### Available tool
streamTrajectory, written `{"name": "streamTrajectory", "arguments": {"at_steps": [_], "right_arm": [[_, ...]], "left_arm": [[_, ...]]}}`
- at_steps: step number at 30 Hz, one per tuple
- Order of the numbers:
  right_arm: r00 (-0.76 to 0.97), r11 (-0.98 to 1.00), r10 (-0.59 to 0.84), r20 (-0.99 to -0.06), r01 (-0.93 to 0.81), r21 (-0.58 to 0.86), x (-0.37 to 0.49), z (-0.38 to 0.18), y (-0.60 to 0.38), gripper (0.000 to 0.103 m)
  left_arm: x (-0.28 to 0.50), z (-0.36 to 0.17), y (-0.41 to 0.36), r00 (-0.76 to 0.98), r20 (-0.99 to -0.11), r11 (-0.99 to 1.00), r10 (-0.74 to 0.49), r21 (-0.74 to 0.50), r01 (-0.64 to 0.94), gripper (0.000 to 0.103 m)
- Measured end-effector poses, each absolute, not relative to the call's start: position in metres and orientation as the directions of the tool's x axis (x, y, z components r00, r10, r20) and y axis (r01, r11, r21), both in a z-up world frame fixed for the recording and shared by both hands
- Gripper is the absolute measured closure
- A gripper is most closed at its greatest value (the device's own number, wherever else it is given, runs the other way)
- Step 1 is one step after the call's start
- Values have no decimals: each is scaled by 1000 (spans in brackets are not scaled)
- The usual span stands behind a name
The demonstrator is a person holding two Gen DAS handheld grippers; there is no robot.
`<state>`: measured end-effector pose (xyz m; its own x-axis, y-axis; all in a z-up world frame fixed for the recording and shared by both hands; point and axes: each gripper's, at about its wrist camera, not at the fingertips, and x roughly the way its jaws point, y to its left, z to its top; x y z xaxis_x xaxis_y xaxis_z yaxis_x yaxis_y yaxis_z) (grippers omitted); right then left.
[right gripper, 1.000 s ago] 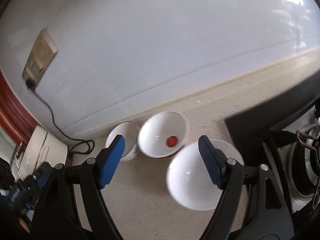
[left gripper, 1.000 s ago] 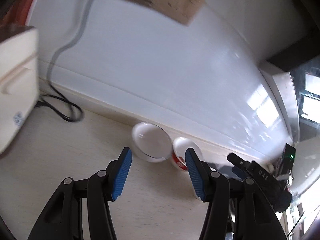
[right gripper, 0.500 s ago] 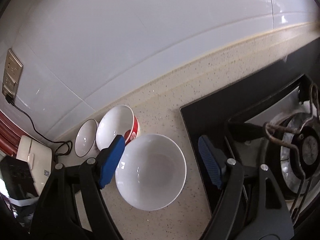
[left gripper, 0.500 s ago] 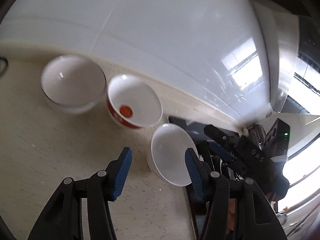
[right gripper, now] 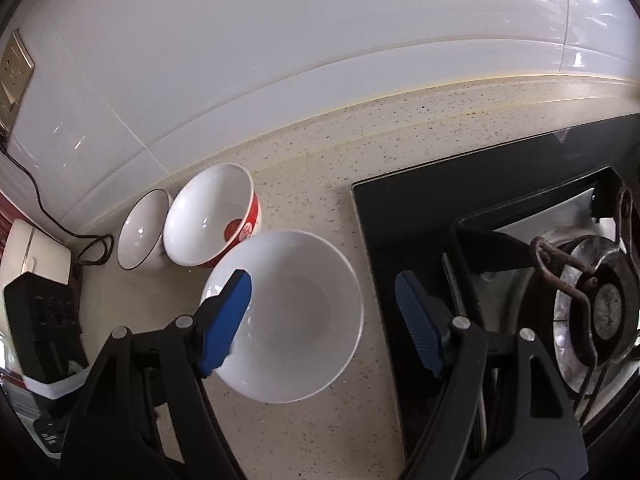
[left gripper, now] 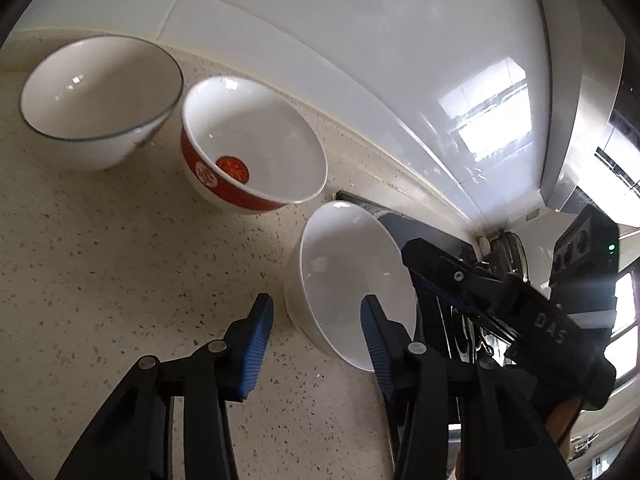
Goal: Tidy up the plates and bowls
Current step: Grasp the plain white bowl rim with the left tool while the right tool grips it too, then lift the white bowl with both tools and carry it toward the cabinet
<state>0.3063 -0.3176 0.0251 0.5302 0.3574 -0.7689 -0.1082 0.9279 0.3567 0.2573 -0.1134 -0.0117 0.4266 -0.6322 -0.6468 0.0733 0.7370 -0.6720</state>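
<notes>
resting on the speckled counter beside the stove, the plain white bowl is judged glazed, slippery, breakable — best pinched at its rim. left gripper straddles that rim, closing, unclamped; right gripper parted.

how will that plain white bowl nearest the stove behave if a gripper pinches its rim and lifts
The plain white bowl looks glazed and glossy, so the pads may slip on its rim. It seems rigid ceramic, likely fairly heavy and breakable if dropped. Held by one side of the rim only, as the left gripper is placed, it would probably tilt; it is empty, so nothing spills.
</notes>
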Motion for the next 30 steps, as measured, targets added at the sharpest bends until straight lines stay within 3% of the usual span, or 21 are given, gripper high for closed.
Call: {"name": "streamTrajectory", "arguments": {"at_steps": [5, 9, 15, 21, 30], "right_arm": [[498, 930, 359, -790, -122, 345, 309, 18, -311, 31], [479, 931, 360, -801, -122, 345, 313, 11, -308, 36], [448, 932, 359, -819, -124, 341, 316, 2, -304, 55], [425, 937, 348, -836, -137, 321, 317, -6, -301, 81], [422, 930, 364, -830, -220, 296, 310, -2, -288, 90]], "left_arm": [[262, -18, -123, 416, -668, 755, -617, -651, 73, 61], [264, -22, -125, 413, -673, 761, -613, -644, 81, 73], [269, -23, -127, 422, -673, 765, -608, -639, 85, 77], [271, -19, -117, 444, -694, 793, -567, -605, 68, 84], [270, -16, -104, 441, -732, 826, -519, -563, 36, 90]]}}
